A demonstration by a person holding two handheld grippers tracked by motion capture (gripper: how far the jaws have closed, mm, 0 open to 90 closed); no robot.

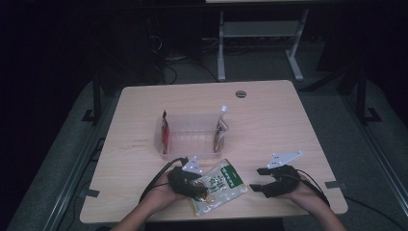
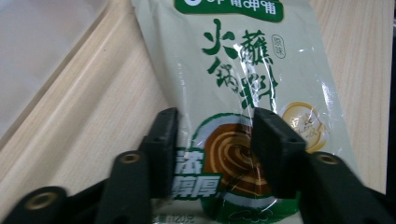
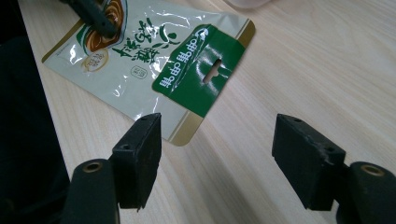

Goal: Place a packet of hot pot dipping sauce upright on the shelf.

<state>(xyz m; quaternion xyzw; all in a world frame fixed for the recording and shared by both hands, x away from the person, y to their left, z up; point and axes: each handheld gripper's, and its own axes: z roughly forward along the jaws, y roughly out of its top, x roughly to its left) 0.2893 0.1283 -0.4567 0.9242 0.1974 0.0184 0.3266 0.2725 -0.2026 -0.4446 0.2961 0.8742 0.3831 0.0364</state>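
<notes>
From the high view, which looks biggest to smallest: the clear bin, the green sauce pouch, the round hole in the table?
1. clear bin
2. green sauce pouch, a bit smaller, though nearer the camera
3. round hole, smallest

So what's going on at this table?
A person holds a claw in each hand. The left claw straddles the lower end of a green-and-white sauce packet lying flat on the table, its jaws at either side of it. The right claw is open just beside the packet's green top edge. Behind sits a clear bin with two packets standing in it.
</notes>
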